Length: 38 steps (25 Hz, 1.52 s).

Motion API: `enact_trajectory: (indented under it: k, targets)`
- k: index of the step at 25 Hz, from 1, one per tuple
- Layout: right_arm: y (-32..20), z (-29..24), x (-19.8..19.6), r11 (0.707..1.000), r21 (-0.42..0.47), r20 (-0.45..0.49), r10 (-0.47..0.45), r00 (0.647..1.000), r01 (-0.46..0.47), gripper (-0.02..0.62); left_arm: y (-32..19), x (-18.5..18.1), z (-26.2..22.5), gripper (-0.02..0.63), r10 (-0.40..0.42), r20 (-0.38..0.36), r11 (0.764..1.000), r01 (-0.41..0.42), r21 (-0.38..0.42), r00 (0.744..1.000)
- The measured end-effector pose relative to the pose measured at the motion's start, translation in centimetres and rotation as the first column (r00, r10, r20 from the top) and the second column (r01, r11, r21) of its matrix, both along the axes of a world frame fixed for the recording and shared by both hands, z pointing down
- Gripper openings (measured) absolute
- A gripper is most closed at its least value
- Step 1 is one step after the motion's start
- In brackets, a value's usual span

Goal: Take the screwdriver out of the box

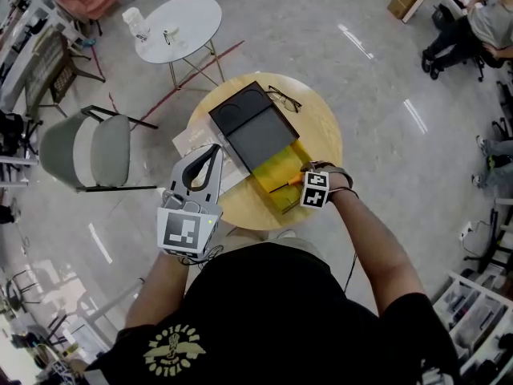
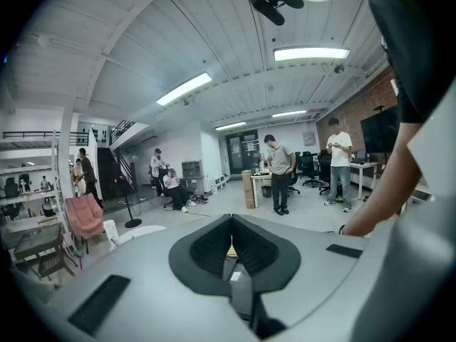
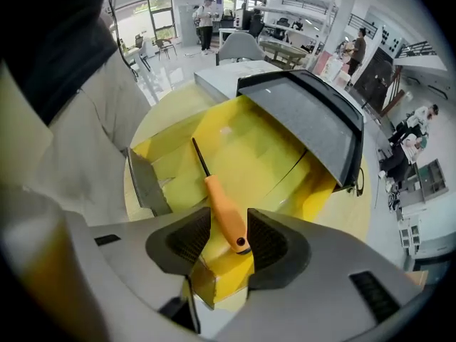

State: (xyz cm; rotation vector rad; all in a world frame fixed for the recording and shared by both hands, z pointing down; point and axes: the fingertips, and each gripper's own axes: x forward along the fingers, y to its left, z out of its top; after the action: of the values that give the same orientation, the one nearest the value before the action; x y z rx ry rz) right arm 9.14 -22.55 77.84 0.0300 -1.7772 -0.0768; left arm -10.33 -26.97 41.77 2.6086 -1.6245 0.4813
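Observation:
An open yellow box (image 1: pixel 271 175) lies on the round wooden table (image 1: pixel 321 131), its dark grey lid (image 1: pixel 252 131) tipped back. Inside lies a screwdriver (image 3: pixel 226 216) with an orange handle and a thin black shaft; it shows as an orange spot (image 1: pixel 293 180) in the head view. My right gripper (image 3: pixel 228 239) points steeply down into the box (image 3: pixel 153 148), jaws open, with the handle's end between them and a gap on the left side. In the head view the right gripper (image 1: pixel 300 184) sits at the box's near right corner. My left gripper (image 1: pixel 213 152) hovers at the table's left edge, its jaws (image 2: pixel 231 226) closed together and empty.
Glasses (image 1: pixel 282 99) lie behind the lid and papers (image 1: pixel 192 141) lie left of the box. A white round table (image 1: pixel 180 26) and a green chair (image 1: pixel 88 151) stand to the left. Several people stand or sit in the room beyond.

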Motion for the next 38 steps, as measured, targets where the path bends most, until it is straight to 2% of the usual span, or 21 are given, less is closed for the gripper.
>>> enact_trajectory:
  k: [7,13,19,23,30,38]
  targets:
    - [0.1,2.0,-0.2,0.995,-0.024,-0.063,-0.102,0.993,0.1,0.169,-0.4,-0.1,0.5,0.017,0.006,0.006,1.0,-0.006,-0.01,1.0]
    - [0.6,2.4,0.0,0.984,-0.109,-0.061,-0.147,0.987,0.14,0.138,-1.0,-0.6,0.3,0.017,-0.007,0.002,1.0,0.007,-0.008,1.0]
    - [0.7,2.3,0.1,0.989,-0.129,-0.07,-0.081,0.994,0.071,0.132,-1.3,-0.6,0.1,0.017,-0.006,0.009,1.0,0.006,-0.009,1.0]
    - [0.9,1.4,-0.1,0.993,-0.118,-0.013,0.025,1.0,-0.026,0.132,-1.3,-0.1,0.2,0.017,0.007,0.014,1.0,-0.007,-0.013,1.0]
    - [1.7,-0.7,0.0,0.981,-0.103,0.098,0.175,0.98,-0.165,0.129,-0.4,1.8,-0.2,0.017,0.038,-0.002,0.999,-0.038,-0.001,0.999]
    - [2.0,-2.7,0.7,0.971,-0.071,0.162,0.235,0.958,-0.226,0.127,0.6,3.0,-0.8,0.017,0.04,-0.014,0.999,-0.04,0.013,0.999]
